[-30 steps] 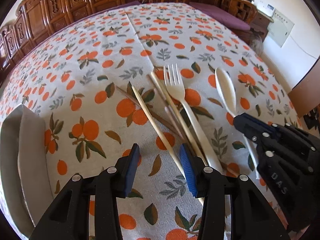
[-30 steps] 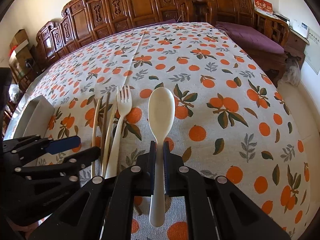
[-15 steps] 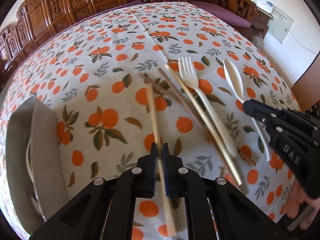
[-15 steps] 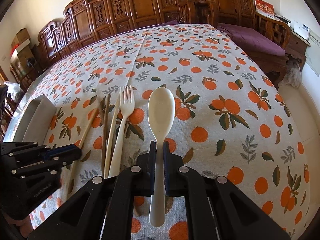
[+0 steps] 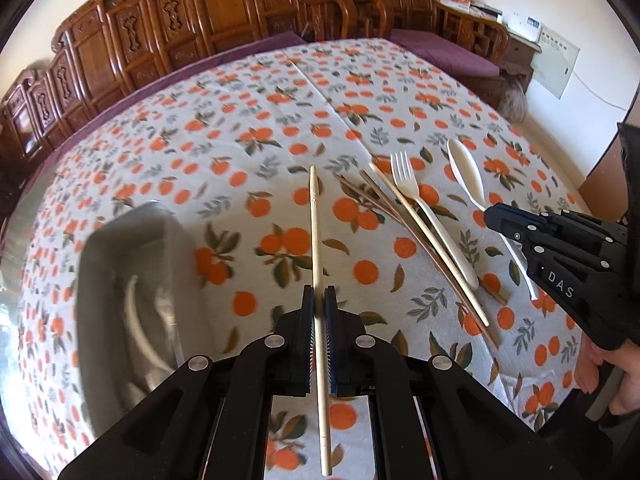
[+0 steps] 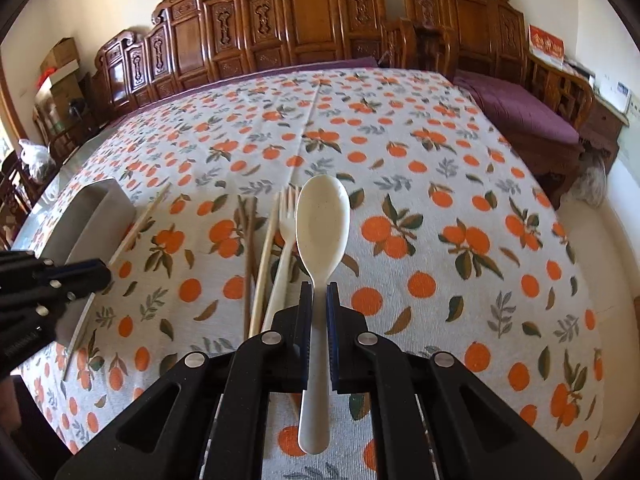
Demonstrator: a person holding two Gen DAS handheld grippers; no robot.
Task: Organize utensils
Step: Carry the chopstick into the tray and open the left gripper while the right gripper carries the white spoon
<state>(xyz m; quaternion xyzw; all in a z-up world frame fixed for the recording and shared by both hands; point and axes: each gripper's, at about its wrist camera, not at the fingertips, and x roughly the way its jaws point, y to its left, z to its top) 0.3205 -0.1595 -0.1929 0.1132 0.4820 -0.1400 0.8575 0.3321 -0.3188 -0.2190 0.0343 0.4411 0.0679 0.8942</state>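
1. The left gripper (image 5: pixel 319 300) is clamped on a single pale chopstick (image 5: pixel 316 240), its blue pads pressed against the shaft on both sides; the stick runs straight out ahead of the jaws, above the orange-print tablecloth (image 5: pixel 248 120).

2. The right gripper (image 6: pixel 319 300) is clamped on the neck of a cream plastic spoon (image 6: pixel 322 220), bowl pointing away, handle end passing back between the arms of the tool.

3. From the left wrist camera, the right gripper (image 5: pixel 516 224) appears at the table's right edge, with the spoon (image 5: pixel 466 174) held in it.

4. On the cloth between the two tools lie a cream fork (image 5: pixel 424 208), a second pale chopstick (image 5: pixel 424 240) just beside it, and a pair of darker brown chopsticks (image 5: pixel 372 200) crossing under that stick.

5. The right wrist camera shows the same group: fork (image 6: pixel 284 240), pale chopstick (image 6: pixel 266 256) and brown chopsticks (image 6: pixel 250 248) side by side, just left of the spoon.

6. A grey metal tray (image 5: pixel 104 264) sits near the table's left edge, something curved and white inside it, blurred. In the right wrist view the tray (image 6: pixel 96 216) lies behind the left gripper (image 6: pixel 86 274) and its chopstick (image 6: pixel 138 224).

7. Carved wooden chairs (image 6: pixel 280 32) line the far edge of the table.
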